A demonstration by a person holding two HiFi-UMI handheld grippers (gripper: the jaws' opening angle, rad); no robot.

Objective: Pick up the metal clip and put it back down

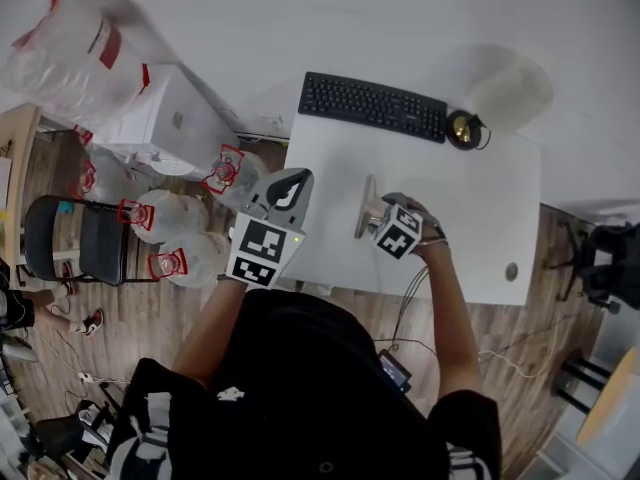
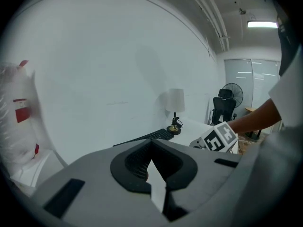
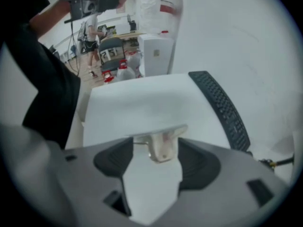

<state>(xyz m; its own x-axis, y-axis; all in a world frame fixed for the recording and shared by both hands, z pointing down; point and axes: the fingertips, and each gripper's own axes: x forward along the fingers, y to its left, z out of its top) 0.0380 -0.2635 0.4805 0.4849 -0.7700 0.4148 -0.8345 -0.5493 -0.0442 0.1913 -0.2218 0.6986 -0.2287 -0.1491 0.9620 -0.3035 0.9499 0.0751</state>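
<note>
The metal clip (image 1: 366, 211), a pale silver piece with a flat bar across it, rests on the white table (image 1: 470, 208) near its front middle. My right gripper (image 1: 374, 220) points steeply down over it. In the right gripper view the clip (image 3: 162, 144) sits between the spread jaws of the right gripper (image 3: 156, 150), with a gap to the pad on each side. My left gripper (image 1: 290, 180) hovers off the table's left edge, apart from the clip. In its own view the left gripper (image 2: 151, 144) has its tips together and nothing between them.
A black keyboard (image 1: 373, 105) lies along the table's far edge, with a brass-based lamp (image 1: 500, 98) to its right. Left of the table stand a white box (image 1: 170, 118), plastic bags (image 1: 80, 38), several water jugs (image 1: 160, 213) and a black chair (image 1: 75, 238).
</note>
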